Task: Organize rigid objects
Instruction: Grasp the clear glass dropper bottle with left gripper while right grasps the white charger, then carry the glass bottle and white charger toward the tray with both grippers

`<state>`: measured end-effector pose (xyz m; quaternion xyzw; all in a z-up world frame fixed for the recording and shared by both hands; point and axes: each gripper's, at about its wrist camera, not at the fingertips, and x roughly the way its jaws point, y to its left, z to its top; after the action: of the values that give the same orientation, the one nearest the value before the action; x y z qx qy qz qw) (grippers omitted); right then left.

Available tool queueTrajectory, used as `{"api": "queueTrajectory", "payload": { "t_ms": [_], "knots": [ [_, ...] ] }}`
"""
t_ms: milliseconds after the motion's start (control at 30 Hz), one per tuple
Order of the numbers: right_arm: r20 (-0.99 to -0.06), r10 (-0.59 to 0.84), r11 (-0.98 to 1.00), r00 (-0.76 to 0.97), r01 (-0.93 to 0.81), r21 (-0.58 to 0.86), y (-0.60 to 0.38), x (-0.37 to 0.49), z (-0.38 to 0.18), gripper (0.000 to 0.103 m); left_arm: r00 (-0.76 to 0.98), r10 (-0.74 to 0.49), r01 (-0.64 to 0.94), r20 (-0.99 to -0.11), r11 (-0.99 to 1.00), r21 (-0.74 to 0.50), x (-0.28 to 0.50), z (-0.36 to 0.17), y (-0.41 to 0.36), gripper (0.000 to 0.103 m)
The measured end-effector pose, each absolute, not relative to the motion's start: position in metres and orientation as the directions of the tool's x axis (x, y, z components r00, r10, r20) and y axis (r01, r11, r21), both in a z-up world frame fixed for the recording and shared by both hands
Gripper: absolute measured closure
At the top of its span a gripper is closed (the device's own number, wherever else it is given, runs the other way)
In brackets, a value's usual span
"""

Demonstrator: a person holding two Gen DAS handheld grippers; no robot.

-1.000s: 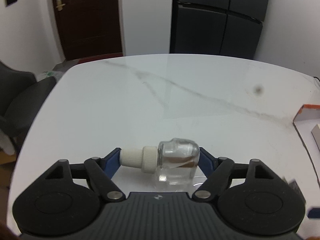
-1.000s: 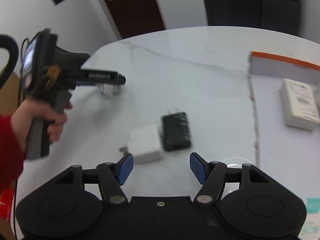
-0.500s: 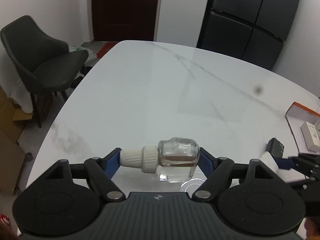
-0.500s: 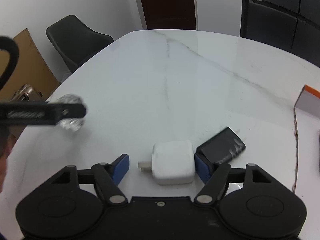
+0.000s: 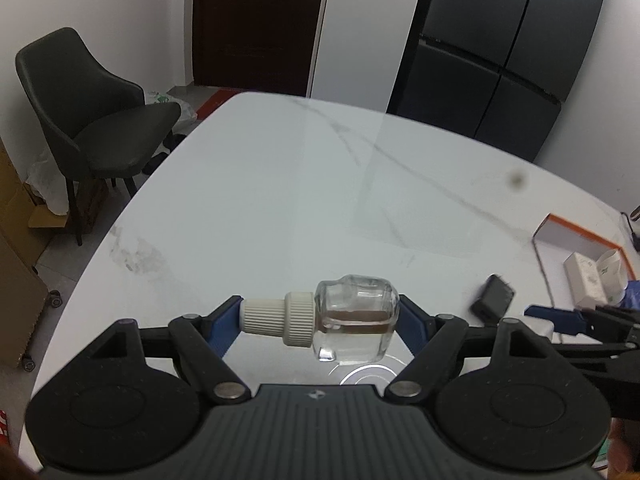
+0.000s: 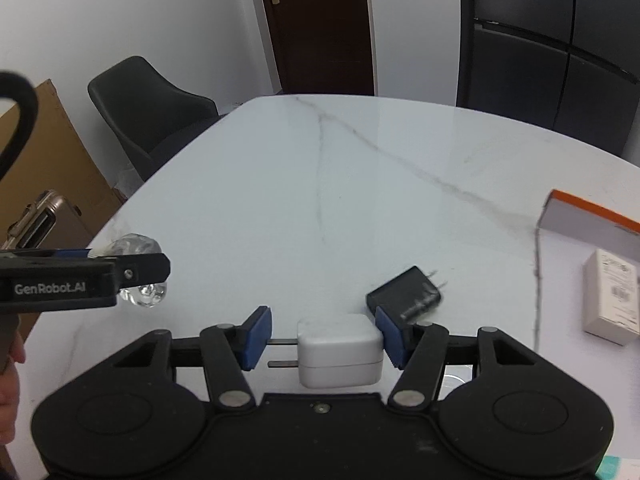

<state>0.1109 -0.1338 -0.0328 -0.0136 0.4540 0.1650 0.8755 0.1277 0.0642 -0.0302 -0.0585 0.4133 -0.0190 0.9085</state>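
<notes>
Aloft above the white marble tabletop (image 5: 280, 200), the left hand-held gripper (image 5: 320, 320) clamps a small clear glass bottle with a ribbed white cap (image 5: 352, 328), held sideways between its blue pads. The right hand-held gripper (image 6: 320, 338) has just been closing on a white square plug-in charger (image 6: 339, 350): one pad meets the prongs, the other the charger's body, and the charger looks pinched and lifted. A black charger (image 6: 404, 294) lies just beyond on the tabletop, and an orange-rimmed white box (image 6: 588, 216) sits to the right, a small white carton (image 6: 610, 296) inside. Both pick-ups appear done; next, by all signs, comes carrying each piece to the box and releasing it gently.
</notes>
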Motion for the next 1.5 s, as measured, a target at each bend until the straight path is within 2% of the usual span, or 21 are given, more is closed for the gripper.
{"api": "queueTrajectory", "payload": {
  "t_ms": [167,633,1500],
  "knots": [
    [-0.798,0.286,0.948,0.530,-0.276,0.156,-0.158,0.096,-0.017,0.033,0.659,-0.085,-0.005,-0.747,0.993,-0.118,0.112,-0.020,0.048,0.022],
    [-0.776,0.234,0.967,0.585,-0.226,0.120,-0.222,0.062,0.029,0.033,0.651,-0.052,-0.011,-0.758,0.997,-0.078,0.091,0.004,-0.023,0.022],
    [-0.728,0.178,0.984,0.662,-0.127,0.126,-0.308,0.030,0.078,0.033,0.653,-0.134,0.101,-0.745,0.991,-0.091,0.072,0.028,-0.110,0.022]
  ]
}}
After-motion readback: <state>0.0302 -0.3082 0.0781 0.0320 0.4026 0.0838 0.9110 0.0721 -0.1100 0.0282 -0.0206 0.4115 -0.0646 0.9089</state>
